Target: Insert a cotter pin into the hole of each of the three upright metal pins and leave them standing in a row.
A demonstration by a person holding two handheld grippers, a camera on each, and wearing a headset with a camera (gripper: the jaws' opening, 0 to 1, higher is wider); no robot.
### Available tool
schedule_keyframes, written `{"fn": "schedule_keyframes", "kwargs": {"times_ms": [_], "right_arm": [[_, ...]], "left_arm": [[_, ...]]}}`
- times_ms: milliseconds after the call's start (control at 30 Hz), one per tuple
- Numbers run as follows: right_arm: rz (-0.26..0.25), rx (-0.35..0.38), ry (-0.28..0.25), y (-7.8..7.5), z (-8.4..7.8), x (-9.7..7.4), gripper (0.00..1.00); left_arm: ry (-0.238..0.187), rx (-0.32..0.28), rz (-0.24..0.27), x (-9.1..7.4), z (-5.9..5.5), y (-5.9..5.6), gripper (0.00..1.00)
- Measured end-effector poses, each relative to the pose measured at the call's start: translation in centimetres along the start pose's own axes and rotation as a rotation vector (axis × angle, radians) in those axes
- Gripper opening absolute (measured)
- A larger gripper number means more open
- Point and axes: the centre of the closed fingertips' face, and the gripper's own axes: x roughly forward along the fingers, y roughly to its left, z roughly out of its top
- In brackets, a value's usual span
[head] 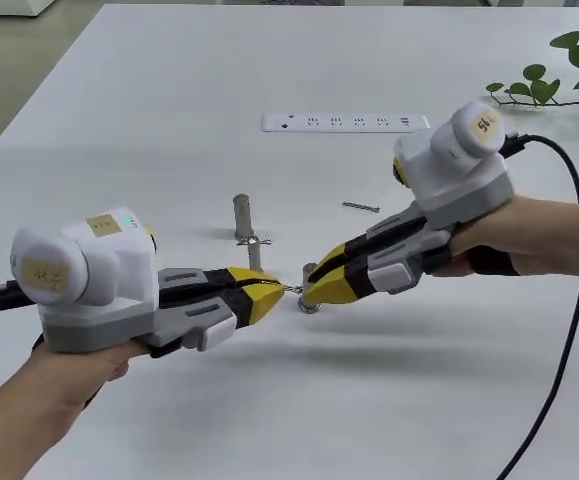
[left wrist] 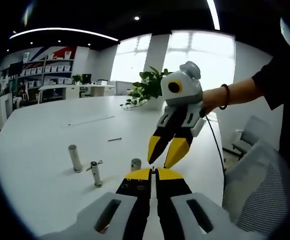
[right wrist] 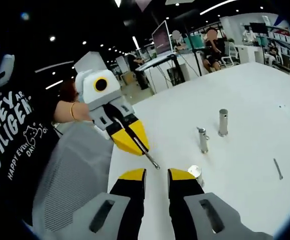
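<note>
Angling inward, the left gripper [head: 275, 291] is pinching a cotter pin [right wrist: 151, 160]; the right gripper [right wrist: 156, 176] is gaping beside a metal pin [right wrist: 195, 172].

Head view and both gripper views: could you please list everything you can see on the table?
metal pins: three, silver, upright in a row mid-table.
cotter pins: three, grey; one through the middle pin, one loose near the power strip, one held by the left gripper.
power strip: one, white, far side.
plant: one, green, far right corner.
table: one, white.
left gripper: yellow fingers, shut on a cotter pin.
right gripper: yellow fingers, open beside the nearest pin.
</note>
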Motion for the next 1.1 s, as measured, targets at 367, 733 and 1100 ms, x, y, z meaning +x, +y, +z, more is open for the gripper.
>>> {"fn": "schedule_keyframes", "kwargs": {"times_ms": [367,733,1100], "right_arm": [[0.076,-0.002,-0.012,1.7,-0.4,0.5,0.08],[0.084,-0.104,0.037,2.2,-0.6,0.5,0.00],[0.003,-0.265,0.180,1.7,-1.4,0.5,0.00]], "left_arm": [[-0.006,-0.005,-0.062,0.0,0.4,-1.5,0.00],[-0.008,-0.045,-0.104,-0.2,0.0,-2.1,0.00],[0.002,-0.064,-0.086,0.3,-0.7,-1.8,0.01]]}}
